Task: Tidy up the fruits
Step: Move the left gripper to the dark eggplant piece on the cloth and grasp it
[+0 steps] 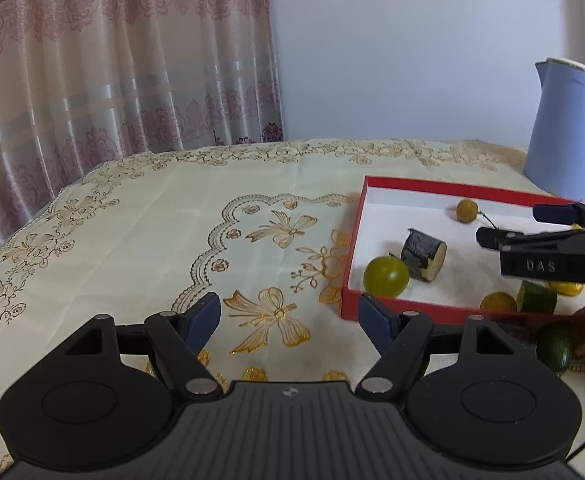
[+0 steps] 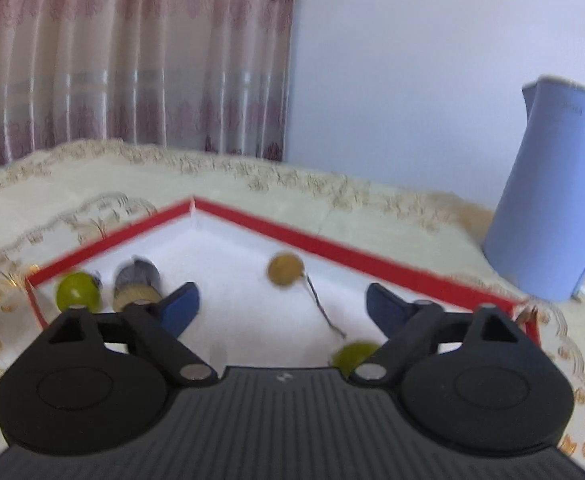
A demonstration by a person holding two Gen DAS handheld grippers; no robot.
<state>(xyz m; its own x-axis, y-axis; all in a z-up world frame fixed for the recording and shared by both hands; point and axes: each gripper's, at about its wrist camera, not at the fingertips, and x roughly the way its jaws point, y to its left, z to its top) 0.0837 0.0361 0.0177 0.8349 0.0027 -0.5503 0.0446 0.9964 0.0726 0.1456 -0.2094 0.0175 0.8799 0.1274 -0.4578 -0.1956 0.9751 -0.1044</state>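
Table (image 1: pixel 132 220) is covered by patterned cloth, kettle (image 1: pixel 564 128) at the back. Red box (image 1: pixel 444 188) is loaded with grape (image 1: pixel 385 276), dark chunk (image 1: pixel 424 258), longan (image 1: pixel 466 211). Three pieces (image 1: pixel 536 298) plus one green fruit (image 1: pixel 554 346) are judged still unsorted outside. Right gripper (image 2: pixel 282 304) is held over the box, fingers apart, empty; left gripper (image 1: pixel 290 318) likewise apart, empty.

A blue kettle (image 1: pixel 564 128), apparently plastic, stands near patterned curtains (image 1: pixel 112 60).

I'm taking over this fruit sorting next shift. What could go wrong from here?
1. The brown stemmed fruit lies loose in the red box ahead of the open right gripper; a low pass might knock it.
2. The round green fruit rests near the low front wall and might roll if the box is bumped.
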